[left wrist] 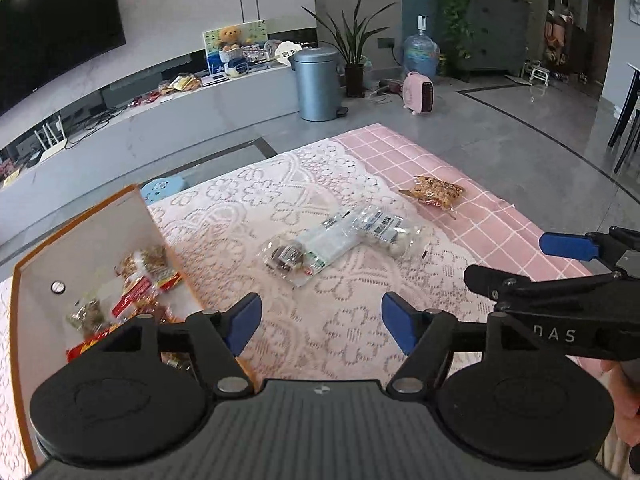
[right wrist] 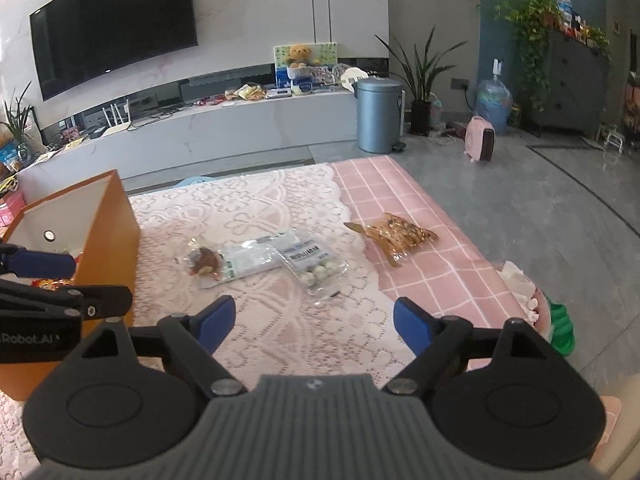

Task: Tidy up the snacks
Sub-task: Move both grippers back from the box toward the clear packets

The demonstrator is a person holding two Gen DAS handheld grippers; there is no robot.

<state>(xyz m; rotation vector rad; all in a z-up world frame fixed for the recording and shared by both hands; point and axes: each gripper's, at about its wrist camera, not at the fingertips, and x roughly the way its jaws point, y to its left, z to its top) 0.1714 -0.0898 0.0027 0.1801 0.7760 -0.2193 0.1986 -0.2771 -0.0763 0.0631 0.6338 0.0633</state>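
An orange box (left wrist: 24, 292) (right wrist: 108, 232) stands at the table's left and holds several snack packets (left wrist: 136, 288). On the lace cloth lie a clear packet with dark pieces (left wrist: 296, 254) (right wrist: 224, 262) and a packet of white balls (left wrist: 394, 232) (right wrist: 316, 266). An orange-brown snack packet (left wrist: 438, 192) (right wrist: 400, 234) lies on the pink check cloth. My left gripper (left wrist: 320, 322) is open and empty, beside the box, short of the packets. My right gripper (right wrist: 314, 324) is open and empty, near the table's front.
The other gripper shows at each view's edge (left wrist: 560, 280) (right wrist: 52, 300). A lace cloth (left wrist: 304, 184) and pink check cloth (right wrist: 424, 280) cover the table. Beyond stand a grey bin (left wrist: 318, 82), a pink heater (left wrist: 418, 92), a TV bench and plants. A green thing (right wrist: 562, 328) lies by the table's right edge.
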